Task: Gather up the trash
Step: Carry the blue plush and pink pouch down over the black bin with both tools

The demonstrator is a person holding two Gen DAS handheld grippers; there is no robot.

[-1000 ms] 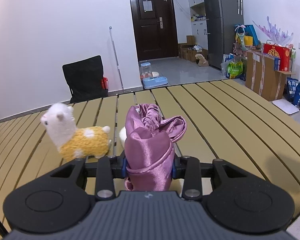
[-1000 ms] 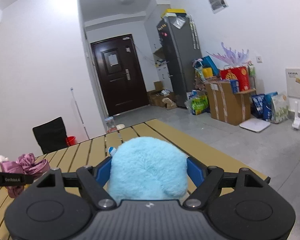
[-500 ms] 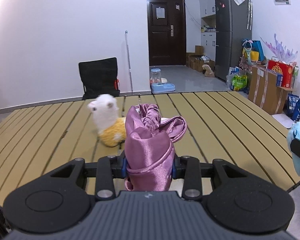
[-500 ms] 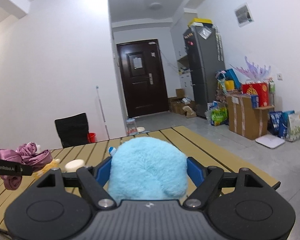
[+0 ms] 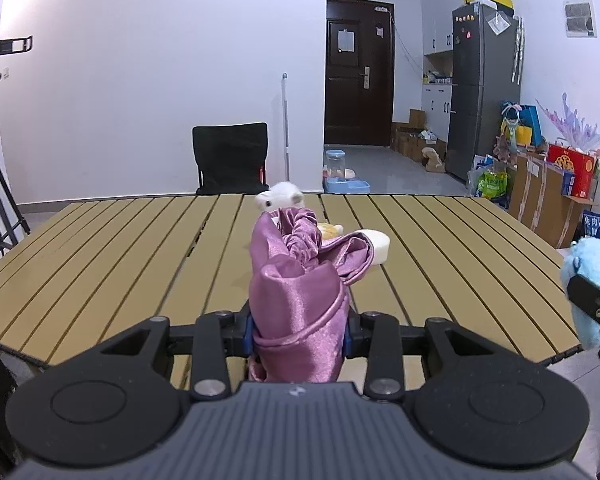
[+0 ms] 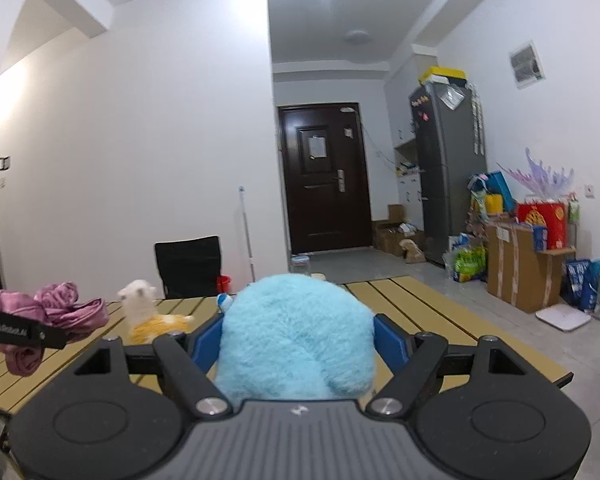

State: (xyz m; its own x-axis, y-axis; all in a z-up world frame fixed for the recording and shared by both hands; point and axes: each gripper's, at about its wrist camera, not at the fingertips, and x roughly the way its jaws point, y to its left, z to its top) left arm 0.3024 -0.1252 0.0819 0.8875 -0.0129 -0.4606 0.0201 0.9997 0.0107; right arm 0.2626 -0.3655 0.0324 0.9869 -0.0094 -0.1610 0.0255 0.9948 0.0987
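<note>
black chair [image 5: 230, 156] by wall | dark door [image 5: 359, 70] | grey fridge [image 5: 485, 88]

Left gripper [image 5: 298, 334]: my jaws clamped narrow on purple cloth [image 5: 300, 300], pointing slightly down over table. Right gripper [image 6: 298, 344]: my jaws spread wide, pads pressing both sides of blue plush [image 6: 296, 332], roughly level, right of left gripper.

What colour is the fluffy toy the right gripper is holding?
Light blue; the fluffy toy shows best in the right wrist view, between the right gripper fingers.
</note>
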